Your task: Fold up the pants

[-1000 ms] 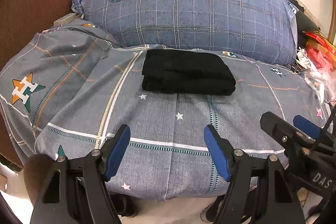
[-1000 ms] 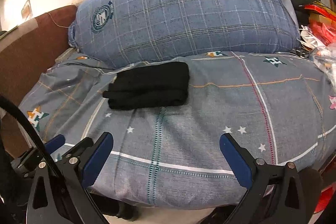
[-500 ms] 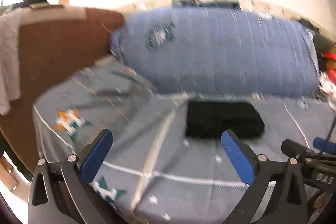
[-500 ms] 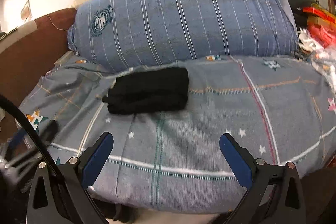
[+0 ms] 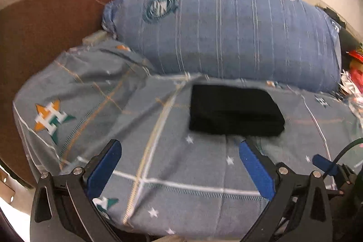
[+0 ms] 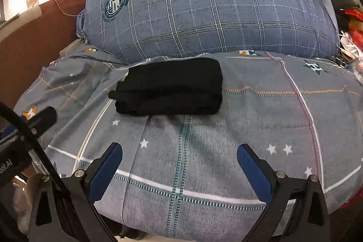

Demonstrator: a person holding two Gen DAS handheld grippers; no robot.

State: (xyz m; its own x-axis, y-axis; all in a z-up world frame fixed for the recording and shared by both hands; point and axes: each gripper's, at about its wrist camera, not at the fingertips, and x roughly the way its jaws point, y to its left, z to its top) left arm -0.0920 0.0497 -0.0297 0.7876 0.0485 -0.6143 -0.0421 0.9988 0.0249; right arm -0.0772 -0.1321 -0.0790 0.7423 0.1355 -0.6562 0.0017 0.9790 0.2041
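Observation:
The black pants (image 5: 234, 110) lie folded into a compact rectangle on the grey star-patterned quilt (image 5: 158, 162), just in front of the blue plaid pillow. They also show in the right wrist view (image 6: 170, 90). My left gripper (image 5: 180, 165) is open and empty, held back from the pants near the quilt's front edge. My right gripper (image 6: 179, 165) is open and empty too, also short of the pants. The right gripper's tip shows at the right edge of the left wrist view (image 5: 324, 165).
A big blue plaid pillow (image 6: 204, 3) stands behind the pants. A brown headboard or sofa arm (image 5: 40, 37) is on the left. Red and white clutter (image 6: 349, 37) lies at the right edge. The quilt's front edge drops off just below the grippers.
The left gripper has opened wider and swung, its view tilting up and then settling back on the bed. The right gripper has moved slightly closer. The pants have not moved.

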